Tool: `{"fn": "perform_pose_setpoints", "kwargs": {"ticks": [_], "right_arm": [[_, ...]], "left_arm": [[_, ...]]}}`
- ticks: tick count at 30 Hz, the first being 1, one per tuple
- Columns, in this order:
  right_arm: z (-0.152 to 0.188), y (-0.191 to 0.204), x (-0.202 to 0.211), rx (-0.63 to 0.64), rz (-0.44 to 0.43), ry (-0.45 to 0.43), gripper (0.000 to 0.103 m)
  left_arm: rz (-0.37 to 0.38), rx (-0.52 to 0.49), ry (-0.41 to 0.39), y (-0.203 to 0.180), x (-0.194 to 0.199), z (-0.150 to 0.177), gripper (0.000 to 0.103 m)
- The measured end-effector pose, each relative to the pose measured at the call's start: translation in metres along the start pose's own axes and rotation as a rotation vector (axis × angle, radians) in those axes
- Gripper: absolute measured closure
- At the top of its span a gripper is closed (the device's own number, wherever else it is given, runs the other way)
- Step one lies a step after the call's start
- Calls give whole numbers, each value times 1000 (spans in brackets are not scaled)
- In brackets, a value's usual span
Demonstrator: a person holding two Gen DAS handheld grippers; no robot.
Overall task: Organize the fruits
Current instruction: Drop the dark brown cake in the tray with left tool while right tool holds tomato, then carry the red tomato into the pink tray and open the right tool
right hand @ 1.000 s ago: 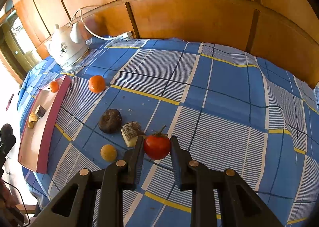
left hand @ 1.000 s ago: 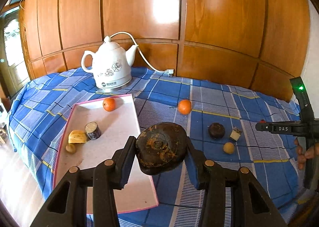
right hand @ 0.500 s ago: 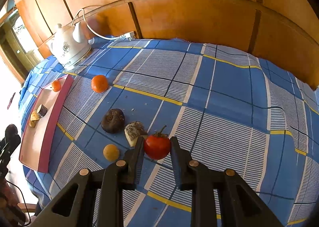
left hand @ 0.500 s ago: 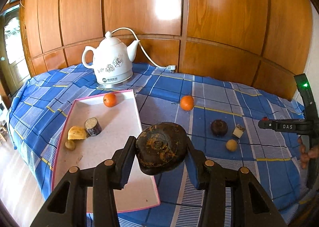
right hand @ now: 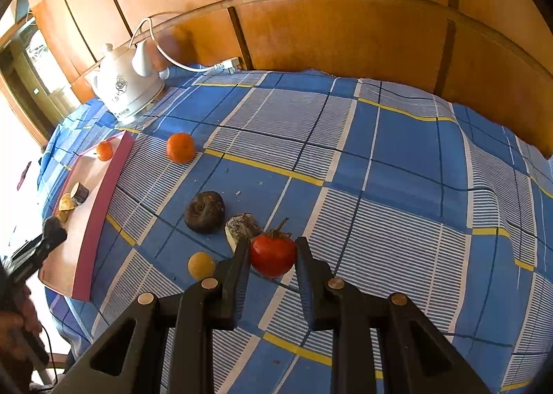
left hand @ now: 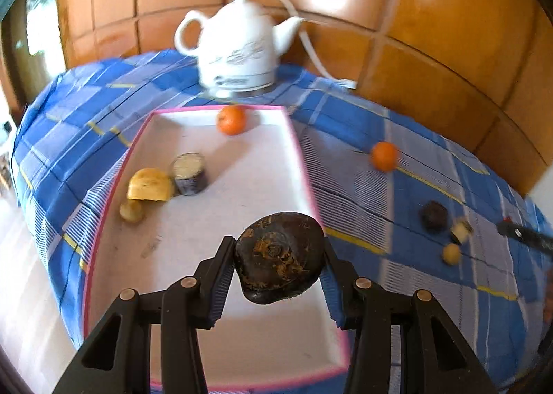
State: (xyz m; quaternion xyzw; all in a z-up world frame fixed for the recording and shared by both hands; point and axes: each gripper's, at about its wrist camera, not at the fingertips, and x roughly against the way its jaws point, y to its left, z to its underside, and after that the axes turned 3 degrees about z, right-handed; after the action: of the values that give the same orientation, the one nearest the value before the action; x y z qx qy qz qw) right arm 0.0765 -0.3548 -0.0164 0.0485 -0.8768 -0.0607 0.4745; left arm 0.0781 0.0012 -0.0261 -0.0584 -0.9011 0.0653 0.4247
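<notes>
My left gripper (left hand: 276, 255) is shut on a large dark brown fruit (left hand: 280, 255) and holds it above the near right part of the pink-rimmed white tray (left hand: 242, 186). The tray holds an orange (left hand: 231, 120), a cut dark piece (left hand: 189, 173), a yellow piece (left hand: 150, 185) and a small round fruit (left hand: 131, 211). My right gripper (right hand: 273, 255) is shut on a red tomato (right hand: 273, 255) just above the blue checked cloth. Beside it lie a dark round fruit (right hand: 204, 211), a cut piece (right hand: 243, 226), a small yellow fruit (right hand: 201, 265) and an orange (right hand: 180, 147).
A white kettle (left hand: 238, 52) with a cord stands behind the tray, against the wooden wall. The loose orange (left hand: 384, 156) lies on the cloth right of the tray. The tray (right hand: 100, 207) and my left gripper (right hand: 41, 245) show at the left in the right wrist view.
My left gripper has moved left and forward with the dark fruit, from the tray's right rim to over the tray. The right gripper has barely moved.
</notes>
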Motion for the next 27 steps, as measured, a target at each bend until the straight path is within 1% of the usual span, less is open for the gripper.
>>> {"fn": "perform_pose_setpoints", "kwargs": {"ticks": [2,5,8,9,10,11,13,15,17,20,23,27], "right_arm": [[0,1,1,0,-6,-2,78],[-1,2,2,2,-13,-7,78],[-2,2,3,-1,-20,-12,78],[-2,2,3,-1,-22,-13,78],[-3,2,3,-1,-24,-12,78],[-3,2,3,-1,-24,-12,78],[-3,2,3,2,-24,-12,78],[-3,2,3,6,-22,-13,78],[-3,3,2,10,-20,-12,78],[-3,4,2,25,-14,-12,78],[-2,8,2,37,-26,-12,78],[1,18,3,67,-49,-10,78]], "left_arm": [[1,50,10,17,-10,-13,56],[-20,69,4,31,-24,-33,56],[-15,90,-4,39,-35,-52,56],[-12,90,-6,40,-39,-58,54],[-4,88,-5,41,-44,-63,49],[-9,91,-6,42,-46,-68,47],[-15,91,-29,42,-44,-72,40],[-25,81,-50,40,-38,-71,38],[-41,85,-63,40,-30,-66,38],[-63,95,-70,39,-17,-53,38],[-77,82,-87,37,-3,-35,38],[-79,62,-84,35,7,-18,38]]}}
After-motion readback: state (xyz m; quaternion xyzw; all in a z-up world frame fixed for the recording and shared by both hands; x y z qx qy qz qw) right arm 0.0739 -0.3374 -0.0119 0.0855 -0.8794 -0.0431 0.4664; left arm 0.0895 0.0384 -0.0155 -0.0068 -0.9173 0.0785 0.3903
